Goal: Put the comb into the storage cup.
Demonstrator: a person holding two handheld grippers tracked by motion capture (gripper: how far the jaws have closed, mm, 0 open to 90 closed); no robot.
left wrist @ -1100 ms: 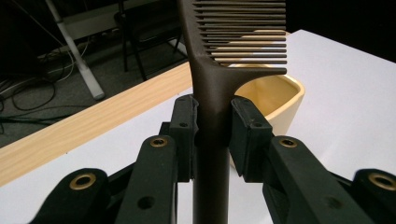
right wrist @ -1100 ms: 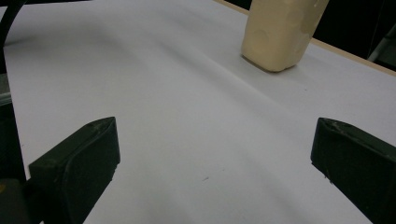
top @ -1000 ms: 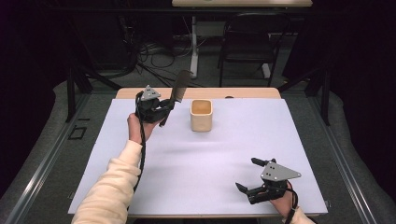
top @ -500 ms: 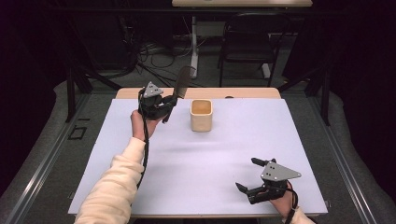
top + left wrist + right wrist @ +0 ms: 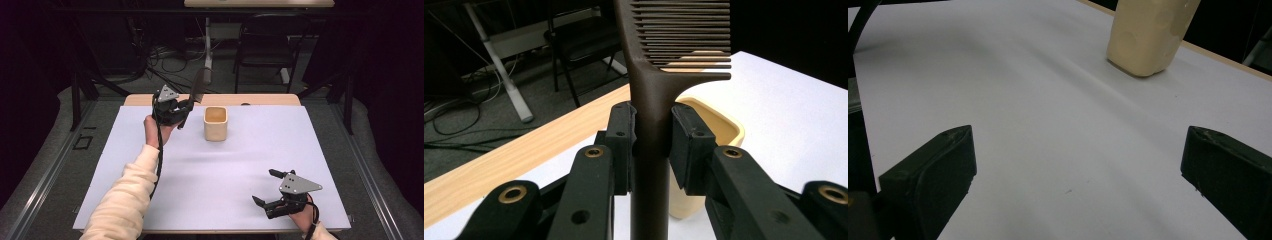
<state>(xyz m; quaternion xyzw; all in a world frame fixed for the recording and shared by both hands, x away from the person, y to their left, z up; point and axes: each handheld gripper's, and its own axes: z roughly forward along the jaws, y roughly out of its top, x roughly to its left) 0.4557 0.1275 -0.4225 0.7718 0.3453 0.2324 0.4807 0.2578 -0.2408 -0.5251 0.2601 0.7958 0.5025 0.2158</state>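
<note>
Two grippers: the left gripper (image 5: 184,111) clamps a dark comb (image 5: 659,75) by its handle beside the beige cup (image 5: 215,123); the right gripper (image 5: 266,191) rests wide open

A dim lab: floor cables (image 5: 165,55), folding chair (image 5: 262,47), white-topped table (image 5: 210,175).

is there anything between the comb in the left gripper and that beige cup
Nothing visible. The left gripper holds the comb upright just left of the cup, whose open mouth looks empty.
</note>
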